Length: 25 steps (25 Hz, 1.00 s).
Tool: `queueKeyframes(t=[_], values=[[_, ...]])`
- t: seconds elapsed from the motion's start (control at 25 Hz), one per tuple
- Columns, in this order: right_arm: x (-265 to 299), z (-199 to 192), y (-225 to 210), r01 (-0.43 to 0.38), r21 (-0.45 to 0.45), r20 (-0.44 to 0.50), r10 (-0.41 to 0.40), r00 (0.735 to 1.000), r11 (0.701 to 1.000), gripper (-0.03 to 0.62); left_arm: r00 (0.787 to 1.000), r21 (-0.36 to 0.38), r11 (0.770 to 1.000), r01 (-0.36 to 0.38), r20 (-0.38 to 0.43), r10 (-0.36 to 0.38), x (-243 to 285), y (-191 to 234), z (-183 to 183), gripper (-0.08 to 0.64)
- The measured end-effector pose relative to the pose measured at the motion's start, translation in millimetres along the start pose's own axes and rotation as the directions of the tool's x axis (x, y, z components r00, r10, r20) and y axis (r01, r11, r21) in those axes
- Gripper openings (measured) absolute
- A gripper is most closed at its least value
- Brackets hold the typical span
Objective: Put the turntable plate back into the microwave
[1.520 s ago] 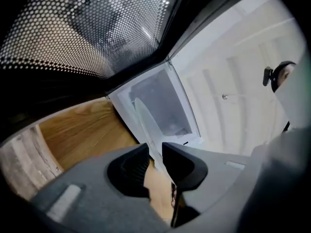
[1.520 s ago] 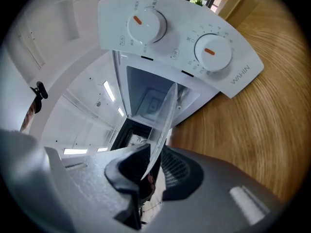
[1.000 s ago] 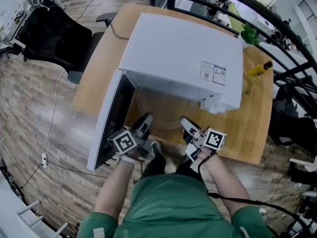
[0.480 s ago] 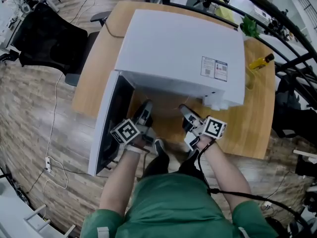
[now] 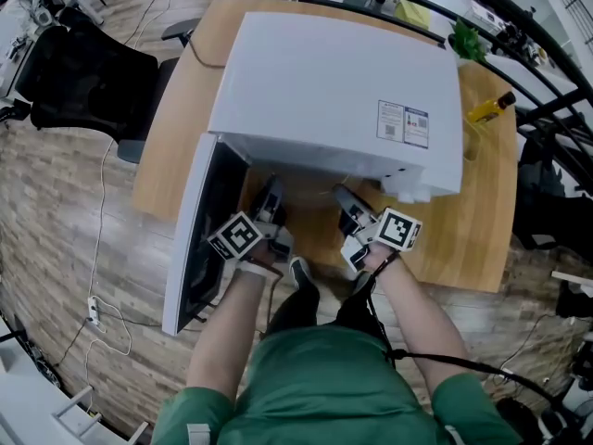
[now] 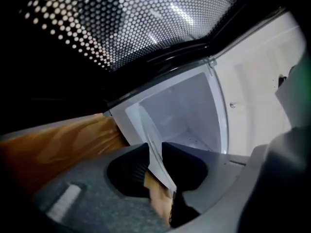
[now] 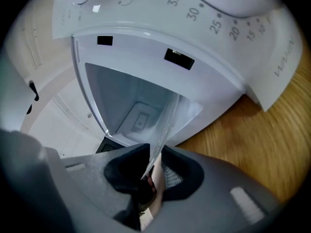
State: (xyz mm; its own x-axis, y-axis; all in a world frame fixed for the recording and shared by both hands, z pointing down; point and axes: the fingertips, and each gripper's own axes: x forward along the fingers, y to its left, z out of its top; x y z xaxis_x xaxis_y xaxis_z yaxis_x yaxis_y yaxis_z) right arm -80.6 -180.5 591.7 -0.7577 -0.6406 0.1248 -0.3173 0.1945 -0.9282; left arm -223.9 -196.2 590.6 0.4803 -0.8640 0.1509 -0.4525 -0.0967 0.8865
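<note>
The clear glass turntable plate (image 6: 156, 166) is held by its rim on both sides, and its glass (image 7: 167, 118) reaches toward the white microwave's (image 5: 334, 91) open cavity (image 7: 129, 103). My left gripper (image 5: 270, 196) is shut on the plate's left rim, just inside the open door (image 5: 197, 239). My right gripper (image 5: 345, 200) is shut on the right rim, below the control panel (image 7: 218, 13). In the head view the microwave's top hides most of the plate. In the left gripper view the gripper (image 6: 154, 152) points into the cavity (image 6: 189, 115); the right gripper (image 7: 154, 155) does likewise.
The microwave stands on a wooden table (image 5: 463, 239) with its door swung out to the left. A yellow bottle (image 5: 486, 109) and a green plant (image 5: 468, 40) are at the table's far right. A black office chair (image 5: 79, 72) stands on the floor to the left.
Both grippers have moved forward with the plate toward the cavity. The plate, visible in front of the microwave a second ago, is now mostly under its top.
</note>
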Motion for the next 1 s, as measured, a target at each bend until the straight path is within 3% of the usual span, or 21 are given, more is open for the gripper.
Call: queueKeyframes(t=[0.24,0.52,0.8,1.0], values=[[8.8,8.0,-2.8,0.009,0.009,0.032,-0.010,0.999,1.000,0.083,1.000,-0.013,1.000,-0.016,0.015,0.017,16.3,4.4,6.9,0.091],[10.9,12.9,-19.5,0.106,0.051,0.071,-0.109,0.991,0.993,0.081,0.998,0.002,0.998,-0.063,0.012,0.063,30.3,11.0,8.0,0.092],[18.3,19.3,-29.7,0.238,0.043,0.103,-0.241,0.965,0.970,0.100,0.988,0.079,0.986,-0.144,-0.050,0.148,39.3,14.6,4.5,0.147],[20.4,17.3,-30.7,0.254,0.053,0.100,-0.258,0.961,0.966,0.097,0.982,0.078,0.984,-0.161,-0.089,0.168,29.7,13.9,-11.6,0.176]])
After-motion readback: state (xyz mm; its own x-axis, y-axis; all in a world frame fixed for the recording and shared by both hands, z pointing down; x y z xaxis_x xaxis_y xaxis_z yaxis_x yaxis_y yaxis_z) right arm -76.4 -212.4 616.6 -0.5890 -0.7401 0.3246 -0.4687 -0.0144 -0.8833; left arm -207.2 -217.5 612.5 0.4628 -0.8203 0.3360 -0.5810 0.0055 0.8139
